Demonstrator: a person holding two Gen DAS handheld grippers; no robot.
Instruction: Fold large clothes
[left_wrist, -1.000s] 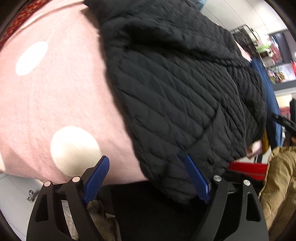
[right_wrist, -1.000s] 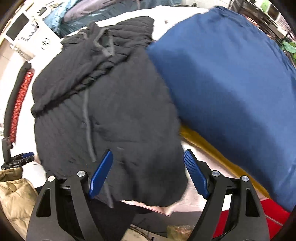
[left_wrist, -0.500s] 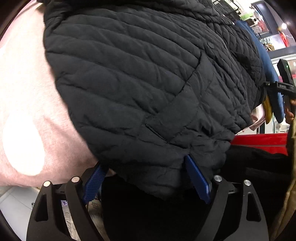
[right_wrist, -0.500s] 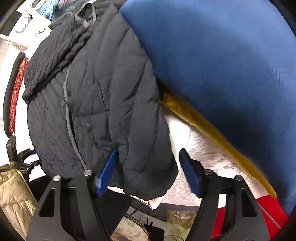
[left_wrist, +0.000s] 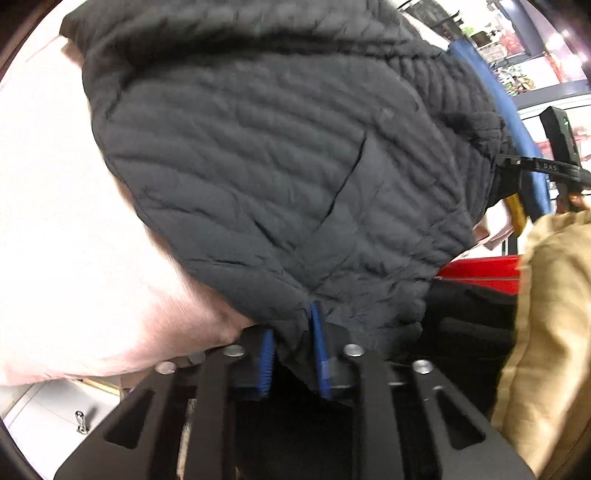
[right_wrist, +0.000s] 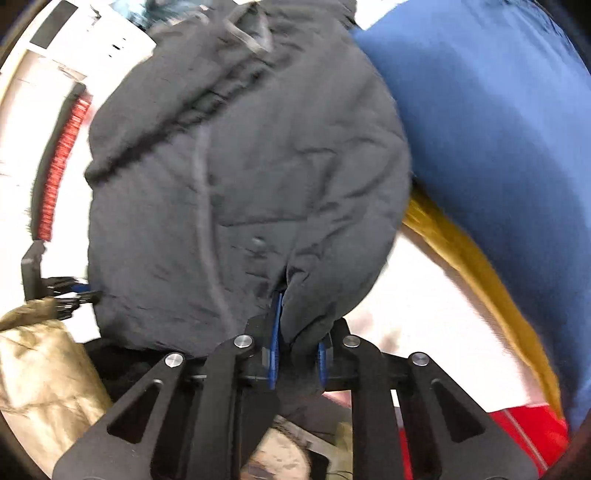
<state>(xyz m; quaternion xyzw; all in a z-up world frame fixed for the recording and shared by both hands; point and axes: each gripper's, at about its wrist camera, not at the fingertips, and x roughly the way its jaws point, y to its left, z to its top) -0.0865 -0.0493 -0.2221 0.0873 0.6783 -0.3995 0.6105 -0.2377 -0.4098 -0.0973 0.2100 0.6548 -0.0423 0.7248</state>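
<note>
Clearly the jacket (left_wrist: 280, 155), black and quilted, lies spread on a pale pink cover (left_wrist: 62, 229), its hem hanging at the cover's near edge and its hood toward the far side. Both claws are clenched on that hem. The left gripper (left_wrist: 291, 339) pinches a bunched fold near the hem's left corner, just below a slanted pocket seam. The right gripper (right_wrist: 295, 347) pinches a thick puckered wad near the hem's right corner, with a snap button just above it and the zip line running up toward the hood.

As a judgement, the jacket is light and puffy, soft with no stiffness of its own, so it will sag between the two holds and drag across the cover rather than slide cleanly. Its smooth shell looks slippery, and padding can squeeze out of a shallow pinch; a deep bite on the hem band, at both corners, seems the safest hold. Lifting both corners together and carrying them toward the hood would probably give an even fold.

A blue garment (right_wrist: 491, 122) lies just beside the jacket on the right, with a mustard one (right_wrist: 472, 258) beneath its edge. A tan padded coat (left_wrist: 550, 332) sits off the cover's near edge.
</note>
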